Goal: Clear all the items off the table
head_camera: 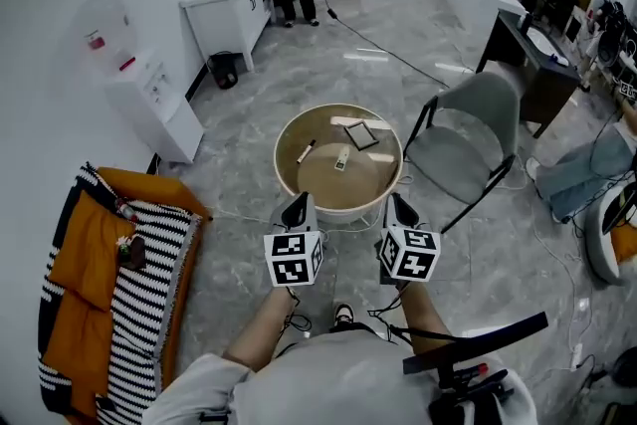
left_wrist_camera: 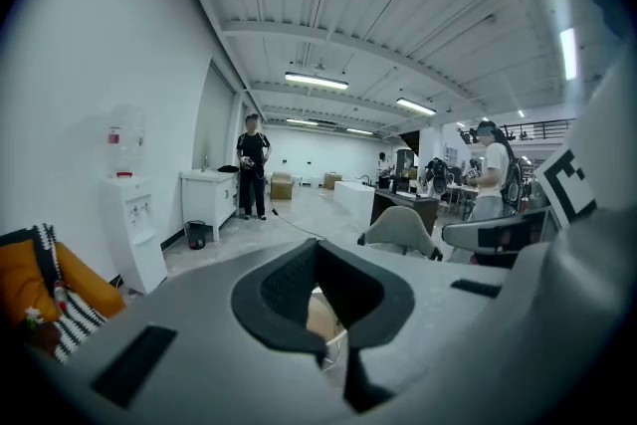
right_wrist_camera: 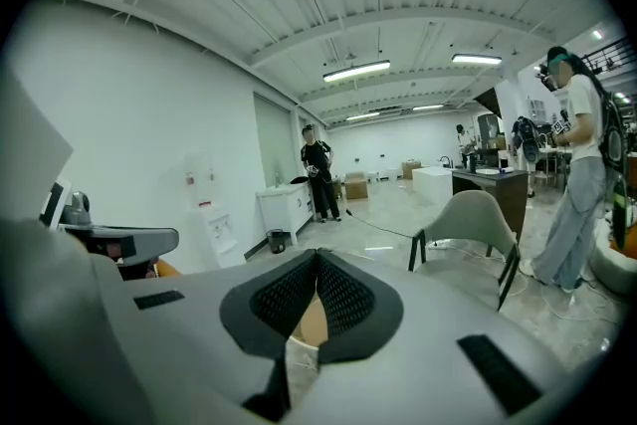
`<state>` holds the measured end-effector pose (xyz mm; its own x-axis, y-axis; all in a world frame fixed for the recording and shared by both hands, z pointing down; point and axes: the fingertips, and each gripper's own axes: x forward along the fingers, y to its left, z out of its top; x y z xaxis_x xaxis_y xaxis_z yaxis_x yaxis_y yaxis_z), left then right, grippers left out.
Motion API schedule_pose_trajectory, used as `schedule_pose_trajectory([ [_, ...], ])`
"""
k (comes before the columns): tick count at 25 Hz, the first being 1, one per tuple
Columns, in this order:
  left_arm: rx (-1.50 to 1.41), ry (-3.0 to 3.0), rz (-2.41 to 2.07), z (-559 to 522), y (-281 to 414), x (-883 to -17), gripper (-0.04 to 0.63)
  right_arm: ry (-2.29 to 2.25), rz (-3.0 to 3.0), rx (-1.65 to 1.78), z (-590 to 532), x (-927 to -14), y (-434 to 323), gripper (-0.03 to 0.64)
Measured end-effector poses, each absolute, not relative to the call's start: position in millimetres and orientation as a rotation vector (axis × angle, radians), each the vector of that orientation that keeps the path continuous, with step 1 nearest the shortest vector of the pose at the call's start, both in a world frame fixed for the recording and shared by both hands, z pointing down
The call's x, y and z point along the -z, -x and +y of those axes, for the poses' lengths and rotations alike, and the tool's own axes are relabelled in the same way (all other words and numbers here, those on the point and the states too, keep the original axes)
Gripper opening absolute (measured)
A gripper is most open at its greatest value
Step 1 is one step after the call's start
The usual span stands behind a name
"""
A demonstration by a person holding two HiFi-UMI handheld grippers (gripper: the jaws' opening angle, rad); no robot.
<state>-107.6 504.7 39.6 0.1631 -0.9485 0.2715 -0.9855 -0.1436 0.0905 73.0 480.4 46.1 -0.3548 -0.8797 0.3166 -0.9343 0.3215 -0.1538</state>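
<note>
Four items lie on the round beige table with a white rim (head_camera: 343,186), centre frame in the head view. A slim dark pen (head_camera: 306,150) has its long axis running upper right to lower left. A small pale stick (head_camera: 341,159) lies near vertical, and a dark flat rectangular pad (head_camera: 361,135) sits askew, with a white sheet (head_camera: 348,121) just above it. Finer detail is too small to resolve. The left gripper (head_camera: 298,204) and right gripper (head_camera: 397,204) hover at the near rim, jaws closed together and empty. In the gripper views the pads (left_wrist_camera: 289,289) hide all but a sliver of tabletop.
</note>
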Motion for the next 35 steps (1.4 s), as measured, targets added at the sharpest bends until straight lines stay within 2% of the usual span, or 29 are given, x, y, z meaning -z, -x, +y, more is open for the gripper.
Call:
schedule_pose_trajectory([
  [26,-0.241,-2.041,-1.904,380,130,-74,0.0,-1.544,-2.363,-0.515,347,-79,-63,0.025],
  [35,-0.213,-2.083,-1.83,277,143,-93,0.0,-1.592,-2.307,-0.486,261,-87,-52,0.025],
])
